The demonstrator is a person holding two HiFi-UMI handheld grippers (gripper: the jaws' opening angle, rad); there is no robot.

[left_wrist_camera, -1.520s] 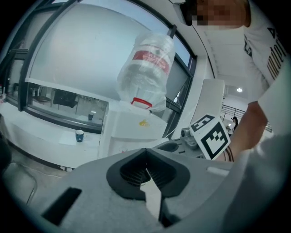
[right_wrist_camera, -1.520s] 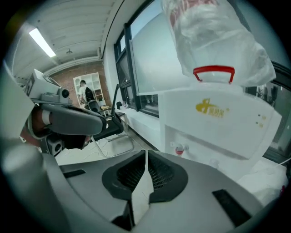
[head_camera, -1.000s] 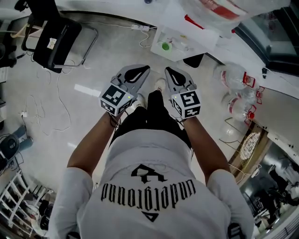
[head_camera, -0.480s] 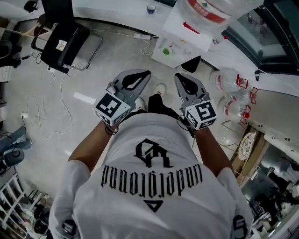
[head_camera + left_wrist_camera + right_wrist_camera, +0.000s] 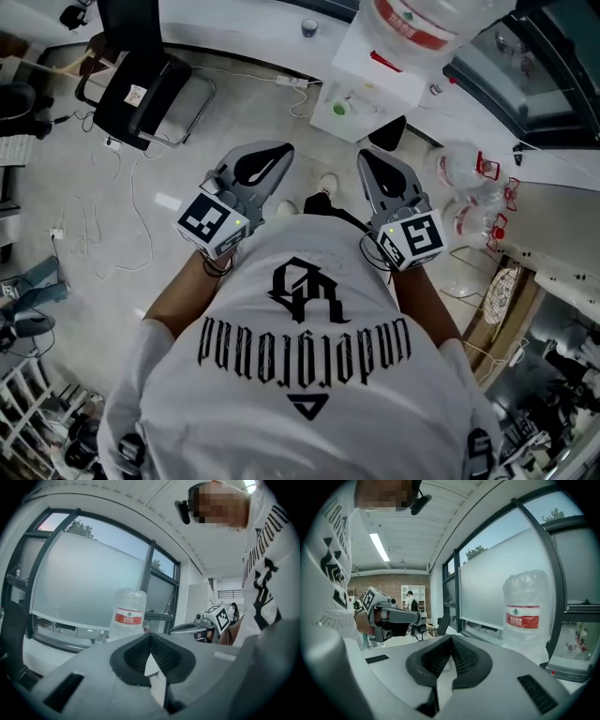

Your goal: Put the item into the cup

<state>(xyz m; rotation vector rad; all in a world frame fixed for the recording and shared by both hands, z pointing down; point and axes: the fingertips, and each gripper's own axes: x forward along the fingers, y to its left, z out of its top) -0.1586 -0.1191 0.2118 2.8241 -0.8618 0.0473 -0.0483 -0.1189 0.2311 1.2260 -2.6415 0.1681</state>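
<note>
No item to be put away shows in any view, and I cannot tell any cup for certain. In the head view my left gripper and right gripper are held in front of the white T-shirt, above the floor, pointing toward a white water dispenser. Both have their jaws closed with nothing between them. The left gripper view shows the left gripper with its ribbed pads meeting, and the right gripper beside it. In the right gripper view the right gripper is closed the same way, with the left gripper at its left.
A large water bottle sits on the dispenser, seen also as a water bottle and a water bottle before big windows. A black chair stands at the left, cables lie on the floor, and empty bottles stand at the right.
Both grippers have spread a little apart and drawn back toward the torso. The head view has shifted, so the shirt fills more of the picture. Jaws stay closed.
</note>
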